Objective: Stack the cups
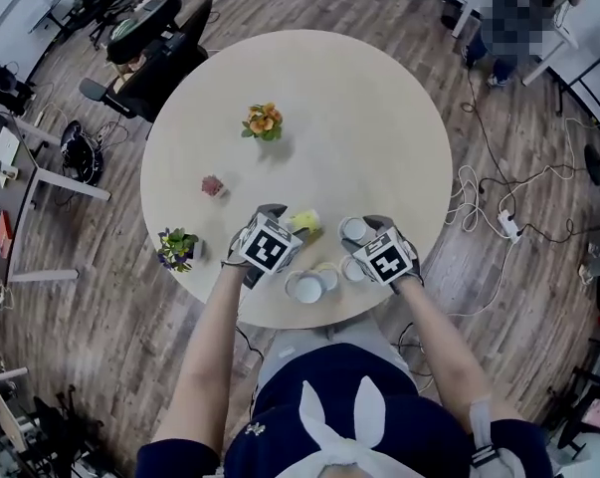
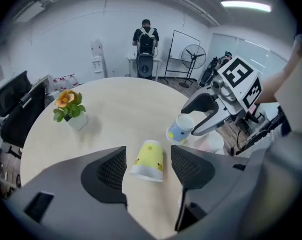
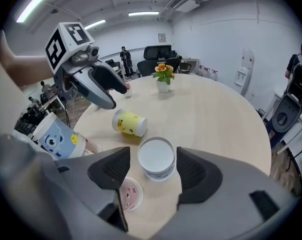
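A: Left claw point(image 2: 148, 165)?
B: It's gaping wide around the tapered yellow cup point(image 3: 129, 123) lying sideways on the round table point(image 1: 359, 118).
A: Right claw point(image 3: 152, 173)?
B: Gaping wide too, flanking a white cup point(image 3: 157, 154) standing beside the yellow one.

Yellow paper cup with cartoon prints point(image 2: 148, 160): down on its side.
Pale blue paper cup point(image 3: 157, 158): upright, mouth up, white inside.
Small pink paper cup point(image 3: 130, 193): upright, just beside it.
Blue cartoon-face paper cup point(image 3: 55, 136): near the table's edge.

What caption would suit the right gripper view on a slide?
Right gripper, jaws apart, straddles an upright white cup; a yellow cup lies tipped behind it.
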Demonstrator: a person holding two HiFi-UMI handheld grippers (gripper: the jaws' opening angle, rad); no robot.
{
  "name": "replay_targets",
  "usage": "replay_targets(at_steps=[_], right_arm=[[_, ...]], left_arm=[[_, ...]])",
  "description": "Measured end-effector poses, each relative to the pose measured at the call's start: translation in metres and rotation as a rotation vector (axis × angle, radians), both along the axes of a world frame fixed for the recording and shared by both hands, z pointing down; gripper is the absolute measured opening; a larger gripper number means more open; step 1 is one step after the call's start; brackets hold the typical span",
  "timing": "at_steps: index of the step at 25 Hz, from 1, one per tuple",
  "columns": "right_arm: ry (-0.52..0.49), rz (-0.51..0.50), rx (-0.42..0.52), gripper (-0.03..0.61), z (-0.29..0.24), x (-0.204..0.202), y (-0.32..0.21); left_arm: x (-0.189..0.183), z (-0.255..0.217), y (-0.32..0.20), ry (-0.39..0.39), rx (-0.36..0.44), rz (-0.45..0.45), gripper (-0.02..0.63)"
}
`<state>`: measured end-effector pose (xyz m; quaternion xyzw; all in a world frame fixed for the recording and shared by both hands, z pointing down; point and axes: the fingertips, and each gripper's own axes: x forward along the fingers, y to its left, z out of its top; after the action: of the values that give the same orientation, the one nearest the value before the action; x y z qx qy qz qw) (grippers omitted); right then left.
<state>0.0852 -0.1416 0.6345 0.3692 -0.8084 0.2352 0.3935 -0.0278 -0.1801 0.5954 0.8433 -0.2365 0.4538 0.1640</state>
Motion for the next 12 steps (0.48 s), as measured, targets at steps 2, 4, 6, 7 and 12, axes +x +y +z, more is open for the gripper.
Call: replay_targets(at_steps=[2, 4, 6, 7, 12], right_arm=[[0.010, -0.004, -0.017, 0.293, 0.003, -0.003, 0.002], [0.025, -0.012, -0.021, 0.291, 0.007, -0.005, 0.003], [0.037, -0.020, -0.020, 0.281, 0.009, -0.005, 0.003], [0.039, -0.021, -0.022, 0.270, 0.009, -0.004, 0.003], [0.034, -0.021, -0.021, 0.253, 0.010, -0.001, 0.001]], left_arm=[[0.006, 0.012, -0.001, -0.053, -0.018, 0.067, 0.276], [0.012, 0.021, -0.003, -0.104, -0.017, 0.133, 0.279], [0.019, 0.027, -0.004, -0.151, -0.012, 0.201, 0.282], [0.023, 0.029, -0.004, -0.170, -0.015, 0.230, 0.283], [0.042, 0.041, -0.004, -0.240, -0.110, 0.338, 0.287]])
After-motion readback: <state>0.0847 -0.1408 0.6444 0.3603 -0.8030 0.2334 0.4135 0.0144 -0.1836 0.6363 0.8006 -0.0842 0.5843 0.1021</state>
